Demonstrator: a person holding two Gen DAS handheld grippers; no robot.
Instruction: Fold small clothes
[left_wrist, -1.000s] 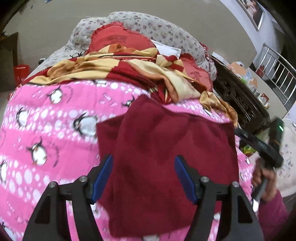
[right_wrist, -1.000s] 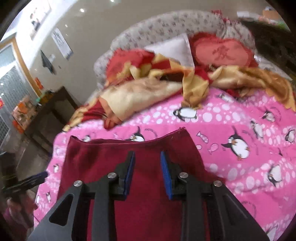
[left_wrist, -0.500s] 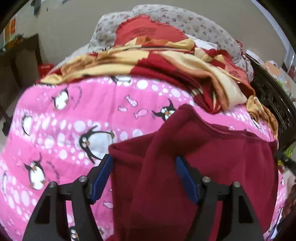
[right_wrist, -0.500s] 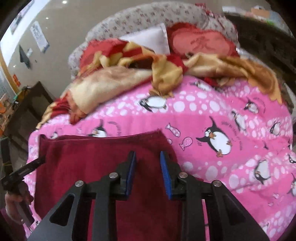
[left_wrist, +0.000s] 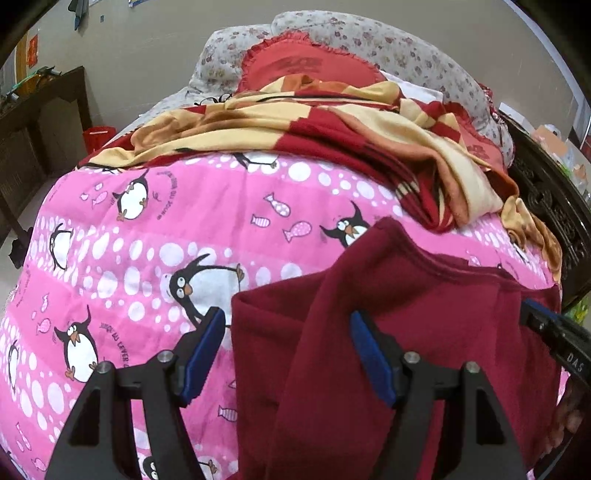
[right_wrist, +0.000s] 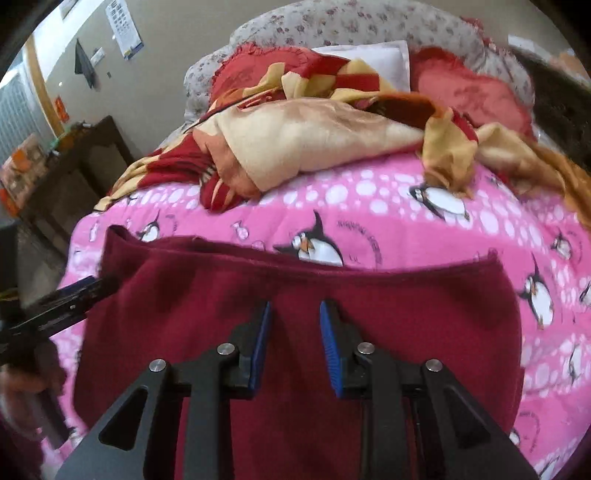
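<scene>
A dark red fleece garment (left_wrist: 424, 332) lies spread on the pink penguin quilt (left_wrist: 147, 258). One fold of it rises in a ridge toward its far left corner. My left gripper (left_wrist: 288, 350) is wide open over the garment's left edge. Its left pad (left_wrist: 205, 347) is over bare quilt and its right pad (left_wrist: 369, 354) is beside the ridge. My right gripper (right_wrist: 295, 345) hangs over the middle of the garment (right_wrist: 406, 325) with a narrow gap, and neither pad presses on the cloth. At the garment's right side my right gripper (left_wrist: 550, 332) appears again.
A crumpled red and yellow blanket (left_wrist: 332, 140) and red pillows (left_wrist: 306, 66) are heaped at the far end of the bed. Dark wooden furniture (right_wrist: 62, 177) stands beside the bed. A hand (right_wrist: 22, 391) holds the left gripper (right_wrist: 74, 295) at the garment's left corner.
The left gripper has dropped and shifted left, so the garment's left edge now sits between its fingers. The right gripper has slid from the garment's right corner to its middle.
</scene>
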